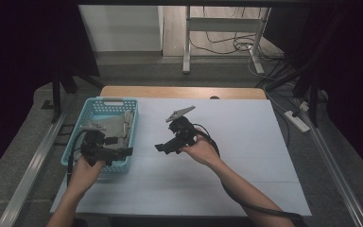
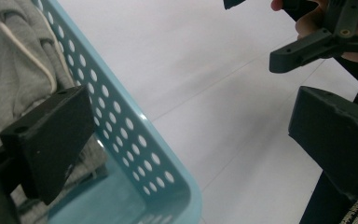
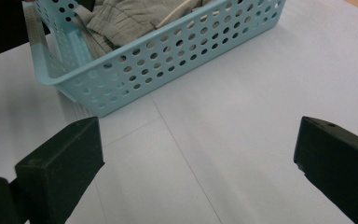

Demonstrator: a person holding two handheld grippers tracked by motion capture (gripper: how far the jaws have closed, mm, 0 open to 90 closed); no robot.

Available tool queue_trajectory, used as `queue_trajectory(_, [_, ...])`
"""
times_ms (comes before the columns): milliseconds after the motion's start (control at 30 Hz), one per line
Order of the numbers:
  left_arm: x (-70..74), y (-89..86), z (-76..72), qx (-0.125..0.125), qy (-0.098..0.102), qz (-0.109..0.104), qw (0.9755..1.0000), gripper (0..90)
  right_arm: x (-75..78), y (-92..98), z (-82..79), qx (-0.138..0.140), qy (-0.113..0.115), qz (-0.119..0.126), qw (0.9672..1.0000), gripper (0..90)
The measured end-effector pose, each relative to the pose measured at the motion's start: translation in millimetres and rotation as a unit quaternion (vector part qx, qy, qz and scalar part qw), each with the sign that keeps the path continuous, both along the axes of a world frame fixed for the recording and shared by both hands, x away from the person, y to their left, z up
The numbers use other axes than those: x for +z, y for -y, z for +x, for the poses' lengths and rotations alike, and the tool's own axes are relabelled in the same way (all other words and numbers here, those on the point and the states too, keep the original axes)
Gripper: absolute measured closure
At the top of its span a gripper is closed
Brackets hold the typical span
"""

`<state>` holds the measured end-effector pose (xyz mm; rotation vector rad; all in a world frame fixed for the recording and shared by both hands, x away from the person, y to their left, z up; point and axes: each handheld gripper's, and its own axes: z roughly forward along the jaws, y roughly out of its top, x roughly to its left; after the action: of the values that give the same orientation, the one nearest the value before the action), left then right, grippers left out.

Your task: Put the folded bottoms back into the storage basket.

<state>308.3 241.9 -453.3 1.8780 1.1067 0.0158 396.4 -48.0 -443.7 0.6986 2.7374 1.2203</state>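
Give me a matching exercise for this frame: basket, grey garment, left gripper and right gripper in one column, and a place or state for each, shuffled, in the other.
Things:
1. basket
2. grey garment
3. left gripper
4. right gripper

Places or states:
A. open above the bare white table top, beside the basket
B. light blue, with holes, at the table's left side
C. open, one jaw inside the basket and one outside its wall
D. lying bunched inside the basket

Pairs: 1-B, 2-D, 3-C, 4-A
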Motion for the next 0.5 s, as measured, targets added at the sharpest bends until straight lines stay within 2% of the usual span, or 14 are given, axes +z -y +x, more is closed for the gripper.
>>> queue_trajectory(167, [-0.3, 0.8, -12.1, -0.007, 0.000, -0.004, 1.0000, 1.4, -2.7, 3.1, -2.4, 0.003, 0.003, -0.005, 1.0000, 1.6])
queue_trajectory(400, [-3.4, 1.3, -27.1, 0.002, 0.002, 0.019, 0.9998, 2.0, -1.6, 8.3, -6.7, 0.005, 0.003, -0.006, 1.0000, 1.6])
queue_trajectory(500, [-3.6, 1.3, -35.3, 0.003, 0.011, 0.028, 0.9995, 2.3, -1.0, 9.9, -9.1, 0.007, 0.000, -0.004, 1.0000, 1.6])
